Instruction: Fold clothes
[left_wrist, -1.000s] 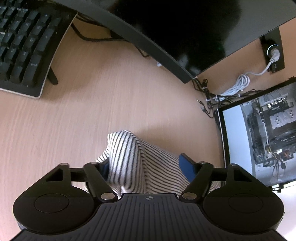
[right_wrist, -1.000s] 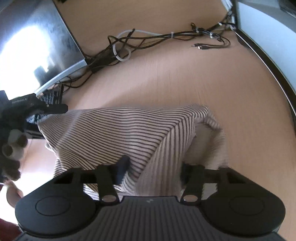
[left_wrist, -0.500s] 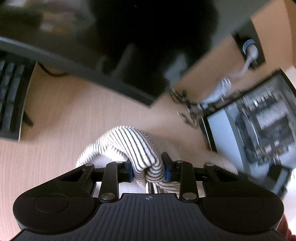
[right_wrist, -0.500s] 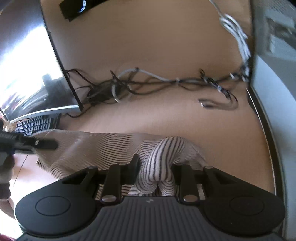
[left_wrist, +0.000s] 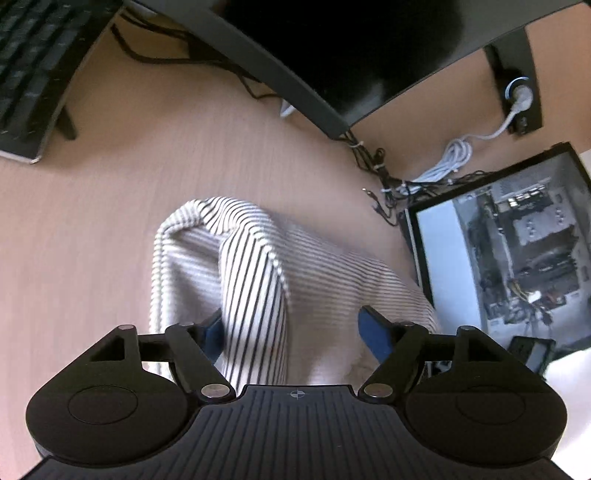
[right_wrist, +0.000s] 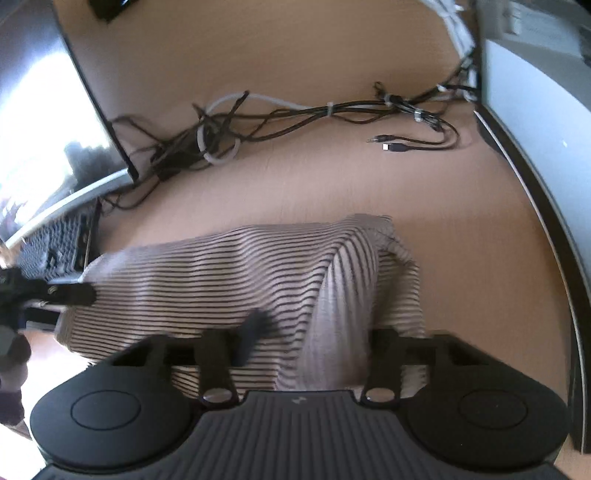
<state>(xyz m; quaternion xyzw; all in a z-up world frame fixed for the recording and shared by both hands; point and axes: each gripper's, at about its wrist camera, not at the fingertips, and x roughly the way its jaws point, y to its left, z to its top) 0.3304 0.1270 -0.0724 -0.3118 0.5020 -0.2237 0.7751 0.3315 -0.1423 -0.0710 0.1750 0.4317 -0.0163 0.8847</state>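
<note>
While hovering over the striped garment (left_wrist: 258, 266) lying humped on the wooden desk (left_wrist: 110, 221), letting go after a fold, left gripper (left_wrist: 291, 325) and right gripper (right_wrist: 317, 332) both just opening, fingers apart around loose cloth ridges, next probably needing a fresh edge pinch and smoothing.

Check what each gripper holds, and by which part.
Left gripper holds nothing: fingers just opened, astride a raised fold of the striped cloth. Right gripper, also opening, straddles another fold; grip unclear.
</note>
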